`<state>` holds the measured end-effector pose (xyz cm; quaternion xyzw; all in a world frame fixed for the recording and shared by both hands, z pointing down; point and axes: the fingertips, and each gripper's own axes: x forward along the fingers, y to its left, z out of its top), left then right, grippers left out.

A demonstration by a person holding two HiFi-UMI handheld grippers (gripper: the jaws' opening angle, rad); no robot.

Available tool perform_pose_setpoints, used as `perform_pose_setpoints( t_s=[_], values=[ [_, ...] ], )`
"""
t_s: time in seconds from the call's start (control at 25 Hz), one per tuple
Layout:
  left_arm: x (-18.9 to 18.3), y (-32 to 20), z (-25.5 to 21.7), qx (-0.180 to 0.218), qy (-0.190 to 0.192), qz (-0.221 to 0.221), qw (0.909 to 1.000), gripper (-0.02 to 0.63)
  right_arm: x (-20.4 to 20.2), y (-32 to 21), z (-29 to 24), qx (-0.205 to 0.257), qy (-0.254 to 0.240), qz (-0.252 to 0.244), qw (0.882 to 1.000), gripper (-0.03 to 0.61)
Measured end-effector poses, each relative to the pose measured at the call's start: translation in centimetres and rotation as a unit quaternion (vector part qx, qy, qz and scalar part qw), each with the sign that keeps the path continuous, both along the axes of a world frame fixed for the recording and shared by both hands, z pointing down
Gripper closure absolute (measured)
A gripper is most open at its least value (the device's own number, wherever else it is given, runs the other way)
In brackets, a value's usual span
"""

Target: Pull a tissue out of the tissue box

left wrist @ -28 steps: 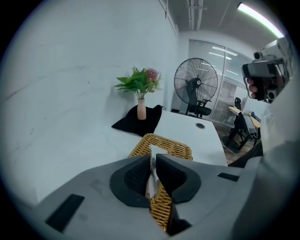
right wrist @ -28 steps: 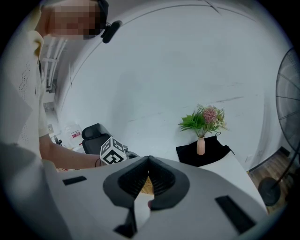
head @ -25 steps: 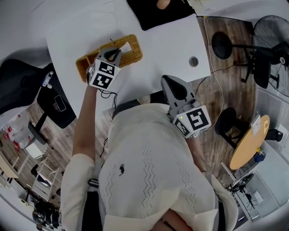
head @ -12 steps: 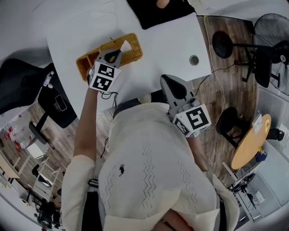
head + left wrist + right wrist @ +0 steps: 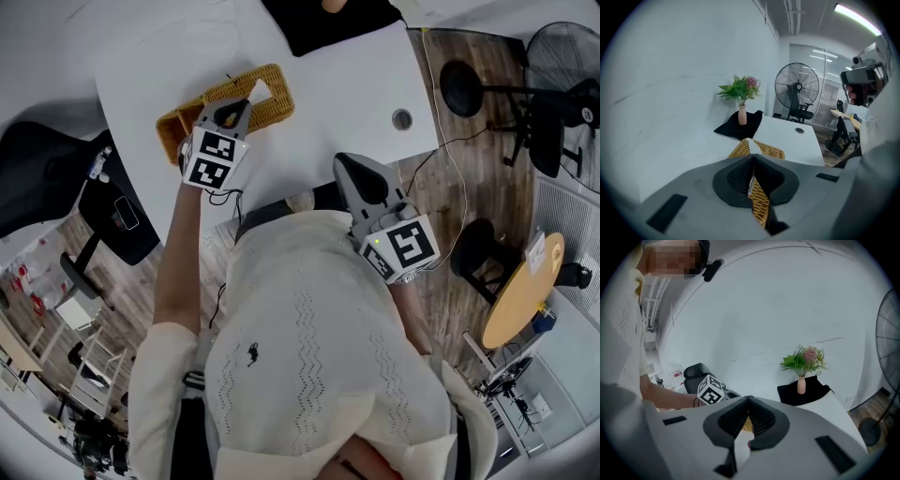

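A woven yellow tissue box [image 5: 278, 105] lies on the white table [image 5: 347, 84] at the left. My left gripper [image 5: 246, 101] is over its slot, shut on the white tissue [image 5: 261, 90], whose tip stands up out of the box. In the left gripper view the jaws [image 5: 752, 157] meet with a thin strip of tissue [image 5: 746, 142] pinched between them, the box [image 5: 769, 151] just beyond. My right gripper [image 5: 348, 169] hangs at the table's near edge, apart from the box, shut and holding nothing; its tips [image 5: 749, 400] touch.
A black cloth [image 5: 319, 23] with a vase of flowers [image 5: 742, 115] sits at the table's far end. A round cable hole [image 5: 401, 119] is near the right edge. A black office chair [image 5: 112, 216] stands left of the table, a fan [image 5: 562, 94] and a round wooden table [image 5: 520, 300] right.
The left jaws have closed on the tissue, and its white tip now stands a little higher out of the box's slot. The right gripper has stayed still.
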<state>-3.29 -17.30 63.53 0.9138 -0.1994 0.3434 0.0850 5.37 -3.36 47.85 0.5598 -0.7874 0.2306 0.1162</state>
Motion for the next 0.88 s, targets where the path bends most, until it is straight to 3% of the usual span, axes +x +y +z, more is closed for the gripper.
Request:
perform_pose_setpoints(
  t_s=[0.88],
  values=[
    [-0.4, -0.1, -2.2, 0.032, 0.008, -0.011, 0.9994, 0.601, -0.1, 0.6, 0.0, 0.003, 0.0, -0.009, 1.0, 0.577]
  ],
)
